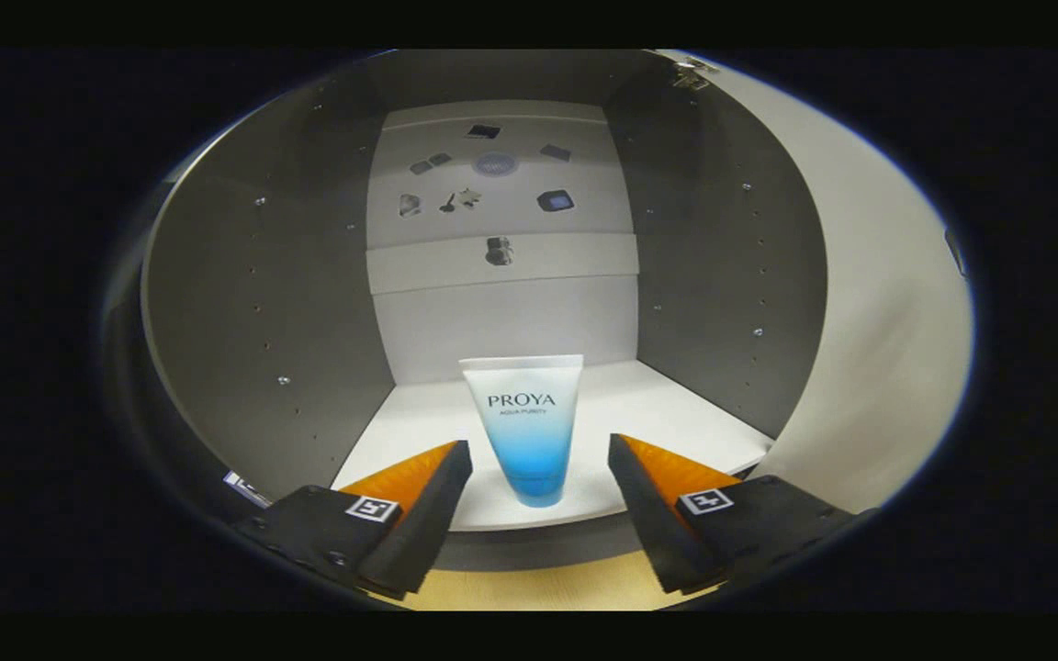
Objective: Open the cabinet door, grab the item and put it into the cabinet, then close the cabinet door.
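Observation:
A white tube fading to blue [529, 427] stands cap-down on the white bottom shelf [639, 413] of the open cabinet, near its front edge. My gripper [540, 452] is open, its two fingers spread either side of the tube and apart from it. The tube stands upright between the fingertips, just ahead of them. The cabinet door [869, 303] is swung open to the right of the fingers.
The cabinet has grey side walls [281, 303] with rows of peg holes and a pale back panel [501, 266] bearing several small dark stickers. A hinge [690, 73] shows at the door's top. A strip of light wooden surface [538, 588] lies below the fingers.

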`<state>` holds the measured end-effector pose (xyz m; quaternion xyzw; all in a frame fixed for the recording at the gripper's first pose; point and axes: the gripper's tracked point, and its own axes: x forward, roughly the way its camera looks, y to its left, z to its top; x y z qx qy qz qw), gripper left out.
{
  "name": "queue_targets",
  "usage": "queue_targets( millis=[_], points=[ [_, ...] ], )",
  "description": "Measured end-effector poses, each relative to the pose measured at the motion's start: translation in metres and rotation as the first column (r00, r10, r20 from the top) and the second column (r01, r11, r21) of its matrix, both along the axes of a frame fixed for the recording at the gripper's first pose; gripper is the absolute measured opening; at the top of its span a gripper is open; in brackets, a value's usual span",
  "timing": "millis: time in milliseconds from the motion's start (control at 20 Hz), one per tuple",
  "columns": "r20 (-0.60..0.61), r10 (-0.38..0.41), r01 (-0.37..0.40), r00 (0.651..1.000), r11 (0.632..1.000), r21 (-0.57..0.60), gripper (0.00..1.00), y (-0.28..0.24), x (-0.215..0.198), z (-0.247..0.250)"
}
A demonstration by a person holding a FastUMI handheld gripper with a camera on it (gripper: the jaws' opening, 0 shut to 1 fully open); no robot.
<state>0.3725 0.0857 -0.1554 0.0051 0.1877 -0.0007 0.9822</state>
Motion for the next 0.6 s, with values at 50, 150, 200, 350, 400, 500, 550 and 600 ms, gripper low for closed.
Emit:
queue_targets(
  millis=[50,150,200,350,400,500,550,600],
  points=[
    [0.004,0.001,-0.001,1.000,1.000,0.003,1.00,0.000,-0.006,0.002],
    [0.015,-0.005,0.005,1.000,1.000,-0.002,0.99,-0.004,-0.018,0.008],
    [0.025,0.000,0.000,1.000,1.000,-0.004,0.99,-0.004,-0.028,0.013],
    [0.052,0.026,-0.025,0.998,0.999,-0.022,0.99,-0.006,-0.061,0.026],
    [0.064,0.027,-0.026,0.998,1.000,-0.017,0.99,-0.007,-0.073,0.032],
    [0.084,0.026,-0.027,0.996,1.000,0.007,0.99,-0.012,-0.100,0.041],
    [0.092,0.030,-0.031,0.995,0.999,0.013,0.99,-0.014,-0.114,0.045],
    [0.099,0.036,-0.037,0.994,0.999,0.013,0.99,-0.017,-0.129,0.050]
  ],
)
